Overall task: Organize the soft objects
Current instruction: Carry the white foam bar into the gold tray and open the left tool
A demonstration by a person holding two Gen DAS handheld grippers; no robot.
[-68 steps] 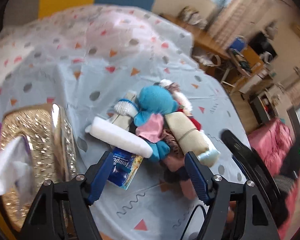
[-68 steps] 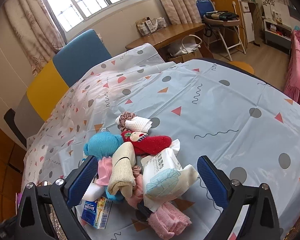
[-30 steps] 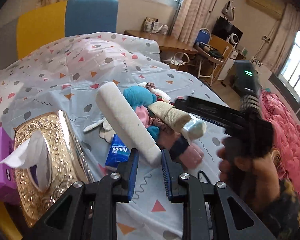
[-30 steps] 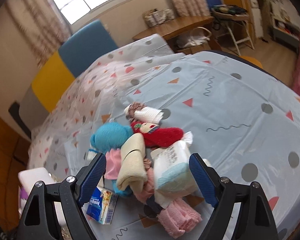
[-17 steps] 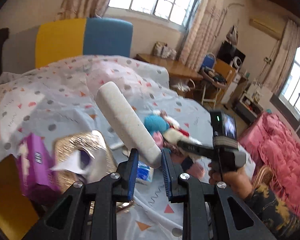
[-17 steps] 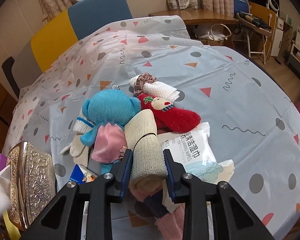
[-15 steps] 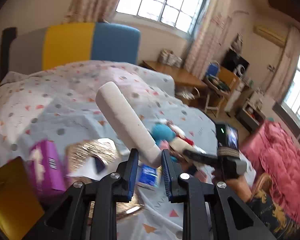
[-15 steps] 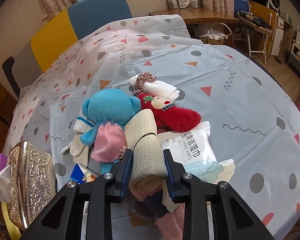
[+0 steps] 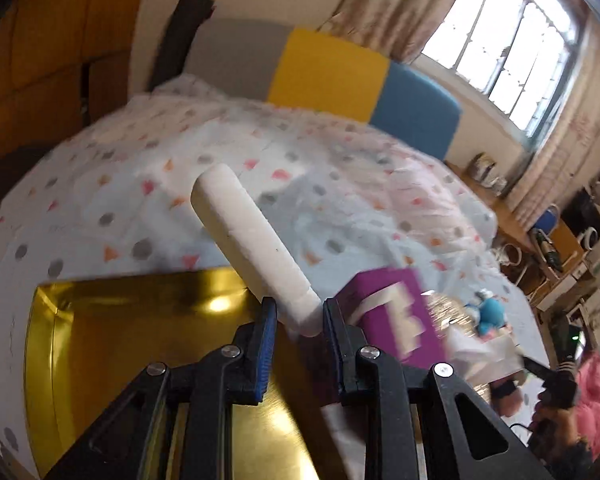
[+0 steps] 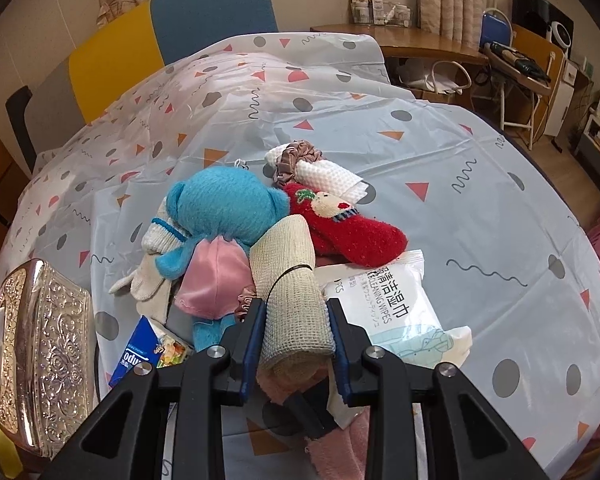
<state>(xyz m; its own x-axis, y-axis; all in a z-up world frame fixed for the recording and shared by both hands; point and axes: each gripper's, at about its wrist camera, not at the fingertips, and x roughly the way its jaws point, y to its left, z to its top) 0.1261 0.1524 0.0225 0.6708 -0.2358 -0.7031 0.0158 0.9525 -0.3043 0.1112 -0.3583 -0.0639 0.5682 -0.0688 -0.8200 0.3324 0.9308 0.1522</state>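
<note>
The jaws of the left gripper [image 9: 296, 320] are pinched on the near end of a white foam bar [image 9: 252, 244], which juts from between the pads toward 11 o'clock, above a gold tray [image 9: 100, 340] that fills the lower left of the left wrist view; a purple box [image 9: 396, 316] sits just beside the jaws at 3 o'clock. The jaws of the right gripper [image 10: 296, 328] have just been closing and now press on both sides of a beige rolled cloth [image 10: 290, 292], whose free end runs away toward 12 o'clock over the pile on the bench [image 10: 480, 208]. Touching the roll at 10 o'clock is a blue plush toy [image 10: 224, 208] with a pink cloth [image 10: 216, 280] under it; at 1 o'clock lies a red sock [image 10: 352, 228], and at 3 o'clock a wet-wipes pack [image 10: 392, 308]. A white waffle cloth [image 10: 324, 176] with a brown scrunchie [image 10: 296, 156] lies farther off at 12 o'clock, and an ornate tissue box [image 10: 44, 344] stands at 9 o'clock, well apart.
</note>
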